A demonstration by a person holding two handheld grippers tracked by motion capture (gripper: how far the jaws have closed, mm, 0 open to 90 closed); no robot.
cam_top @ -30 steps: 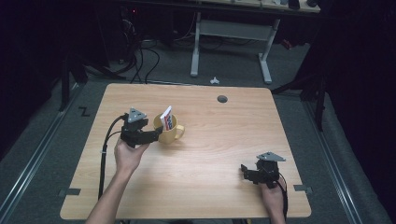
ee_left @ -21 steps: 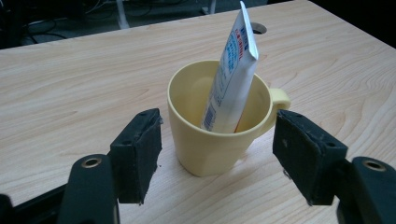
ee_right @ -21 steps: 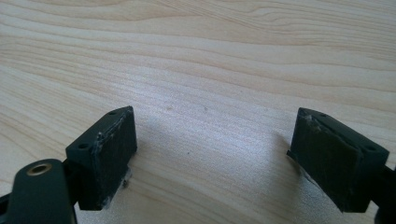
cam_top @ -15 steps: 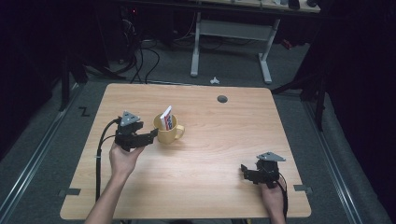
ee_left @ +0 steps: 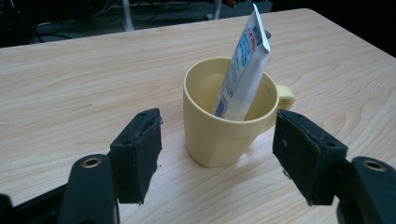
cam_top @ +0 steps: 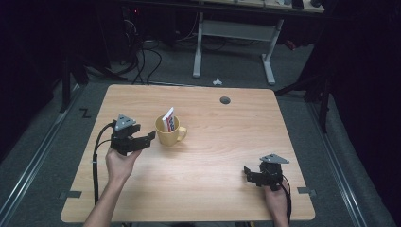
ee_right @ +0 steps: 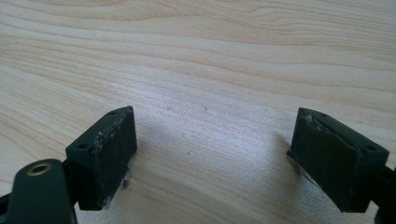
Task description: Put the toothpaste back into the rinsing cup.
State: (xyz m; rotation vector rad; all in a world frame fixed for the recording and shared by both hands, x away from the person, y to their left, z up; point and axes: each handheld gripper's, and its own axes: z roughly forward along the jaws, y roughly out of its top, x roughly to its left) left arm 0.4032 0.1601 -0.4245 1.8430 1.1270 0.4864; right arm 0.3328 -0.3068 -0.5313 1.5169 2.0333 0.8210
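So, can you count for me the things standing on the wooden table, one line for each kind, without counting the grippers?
Yellow ceramic mug with a handle: 1
White toothpaste tube with blue and red print, leaning upright inside the mug: 1
Total: 2

You work on a light wooden table (cam_top: 213, 161) with a dark round grommet hole (cam_top: 225, 100) near its far edge. A yellow mug (cam_top: 169, 134) stands upright on the wood just ahead of your left claw (cam_top: 150, 137), clear of its parted jaws, handle turned away from it. Under your right claw (cam_top: 246, 173), near the front right corner, lies bare wood grain, well apart from the mug.
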